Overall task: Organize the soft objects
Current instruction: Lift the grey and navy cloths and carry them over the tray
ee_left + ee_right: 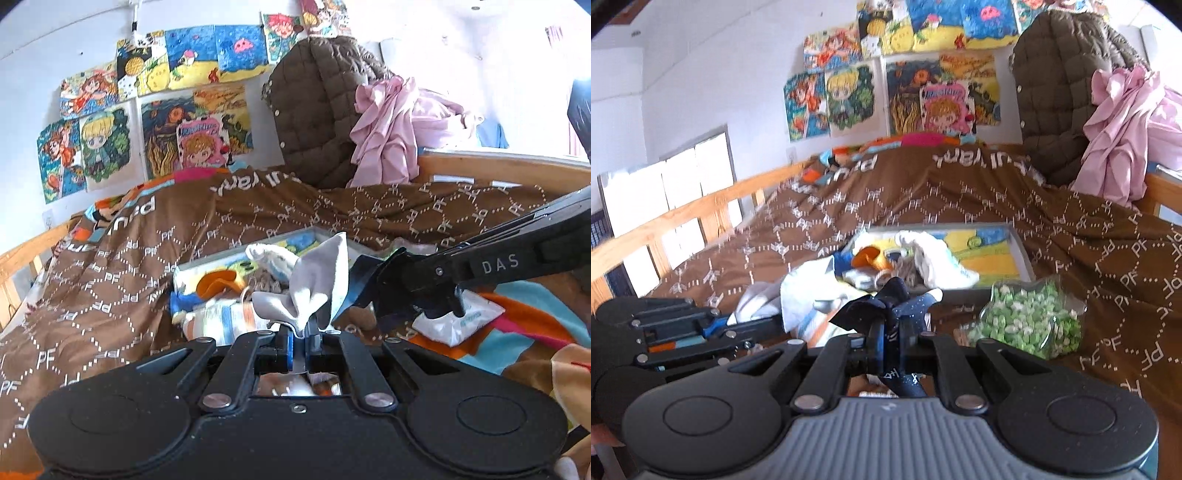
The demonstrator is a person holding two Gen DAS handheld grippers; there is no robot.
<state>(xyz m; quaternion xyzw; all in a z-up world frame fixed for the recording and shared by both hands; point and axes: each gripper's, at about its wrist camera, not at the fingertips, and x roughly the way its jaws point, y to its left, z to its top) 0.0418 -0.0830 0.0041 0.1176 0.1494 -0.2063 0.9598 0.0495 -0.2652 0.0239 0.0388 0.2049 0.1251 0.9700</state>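
Socks dominate the scene on a child's bed: a grey sock (317, 284) stands bunched between the closed fingers of the left gripper (301, 334), while a navy sock (892, 308) speckled with white is pinched tight in the right gripper (890, 332), its tail hanging down behind the jaws. Both claws hover just in front of a shallow tray (1021, 254) with a painted bottom, which rests on the brown quilt (960, 192). From the left wrist view the right gripper (369, 291) reaches in from the side, its navy sock close to the grey one, though whether the two touch is unclear. The tray already holds a loose heap: a white cloth (942, 258), an orange piece (871, 258) and other small soft items too jumbled to name. Outside it lie a bag of green sweets (1030, 321) near the tray's corner and a white packet (458, 321) on a striped blanket. A brown jacket (317, 110) and pink clothing (391, 133) are piled at the bed's far end beneath a wall of drawings (147, 110). The sorting appears partly done, with several items gathered in the tray and two socks in hand awaiting pairing or placement; the heap itself looks unsorted.
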